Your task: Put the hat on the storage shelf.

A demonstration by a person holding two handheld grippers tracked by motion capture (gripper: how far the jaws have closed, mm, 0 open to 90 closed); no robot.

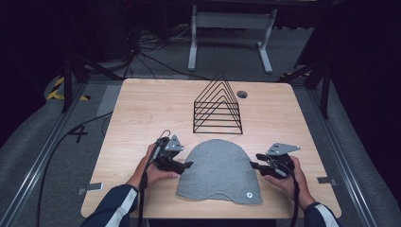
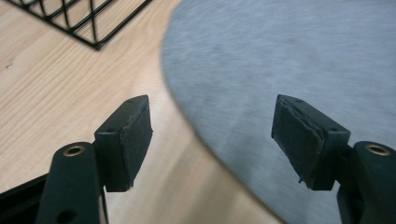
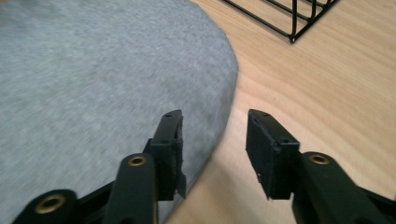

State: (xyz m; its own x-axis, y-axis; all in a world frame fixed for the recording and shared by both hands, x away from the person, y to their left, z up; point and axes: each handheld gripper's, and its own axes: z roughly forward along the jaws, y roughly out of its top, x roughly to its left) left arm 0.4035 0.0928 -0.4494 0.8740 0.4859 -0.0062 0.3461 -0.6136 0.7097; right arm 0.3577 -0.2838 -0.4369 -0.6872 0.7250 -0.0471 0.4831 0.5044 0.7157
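A grey knit cap [image 1: 220, 171] lies flat on the wooden table [image 1: 142, 109], its rounded top toward the far side and a small white badge near its front right corner. My left gripper [image 1: 188, 165] sits just off the cap's left edge. In the left gripper view its jaws [image 2: 212, 140] stand wide apart over the cap's edge [image 2: 280, 70] with nothing pinched. My right gripper [image 1: 254, 162] is at the cap's right edge. In the right gripper view its jaws [image 3: 215, 144] straddle the cap's edge [image 3: 116, 84], apart from the cloth.
A black wire rack [image 1: 217, 106] of triangular dividers stands just behind the cap; its corners show as rack [image 2: 79, 18] and rack [image 3: 299, 16]. A round cable hole [image 1: 242, 94] is at the far right of the table. Cables lie on the floor beyond.
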